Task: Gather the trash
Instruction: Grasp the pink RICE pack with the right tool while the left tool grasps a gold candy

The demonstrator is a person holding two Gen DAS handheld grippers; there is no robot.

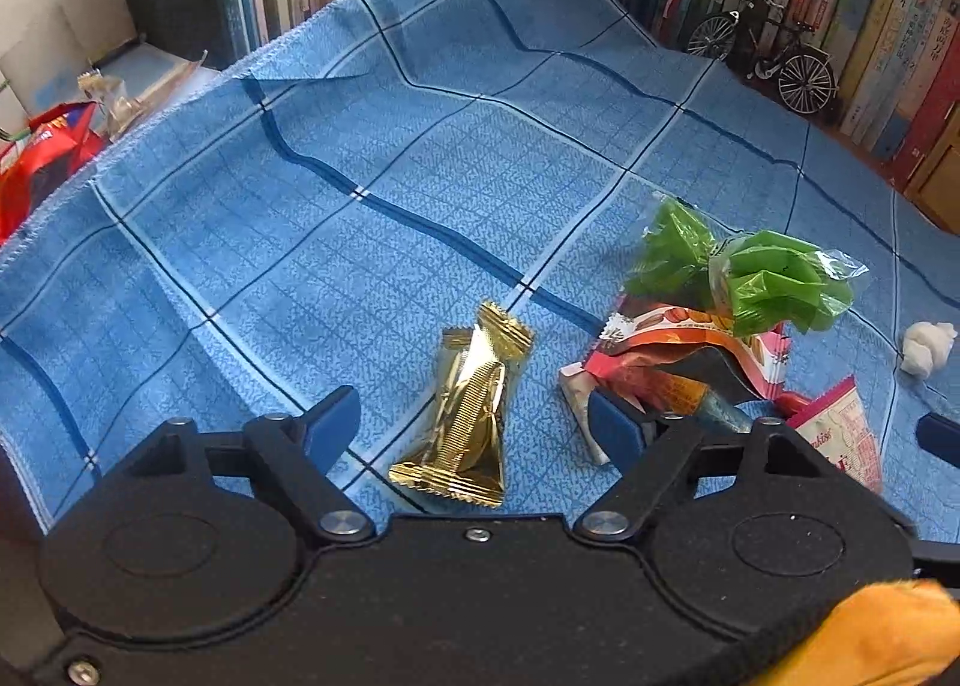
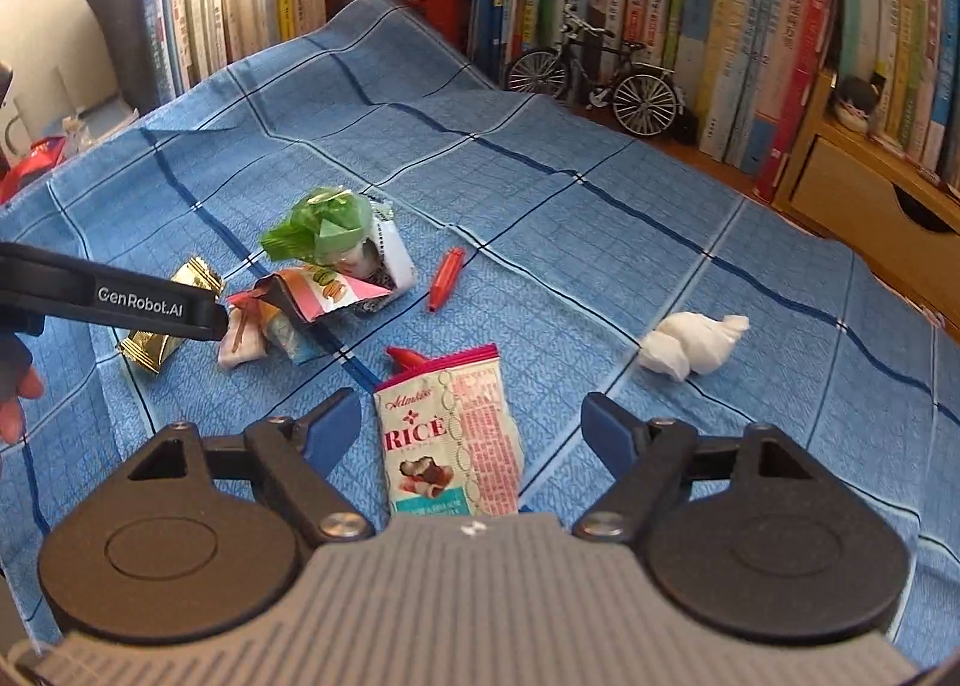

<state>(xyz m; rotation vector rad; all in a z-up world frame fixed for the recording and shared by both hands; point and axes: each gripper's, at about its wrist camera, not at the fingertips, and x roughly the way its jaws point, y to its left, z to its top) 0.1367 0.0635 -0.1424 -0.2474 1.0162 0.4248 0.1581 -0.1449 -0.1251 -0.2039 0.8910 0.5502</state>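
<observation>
The left gripper (image 1: pixel 474 425), its blue-padded jaws spread apart, straddles a crinkled gold foil wrapper (image 1: pixel 465 410) at lower centre without pinching it. Right of it lies a heap of creased snack packets topped by crumpled green cellophane (image 1: pixel 756 272). The right gripper (image 2: pixel 471 428) also gapes wide around a flat white-and-pink rice-snack sachet (image 2: pixel 453 434). A wadded white tissue (image 2: pixel 690 344) sits at mid-right, a small red plastic tube (image 2: pixel 447 278) above centre, all on the blue checked woven cloth (image 2: pixel 600 218).
</observation>
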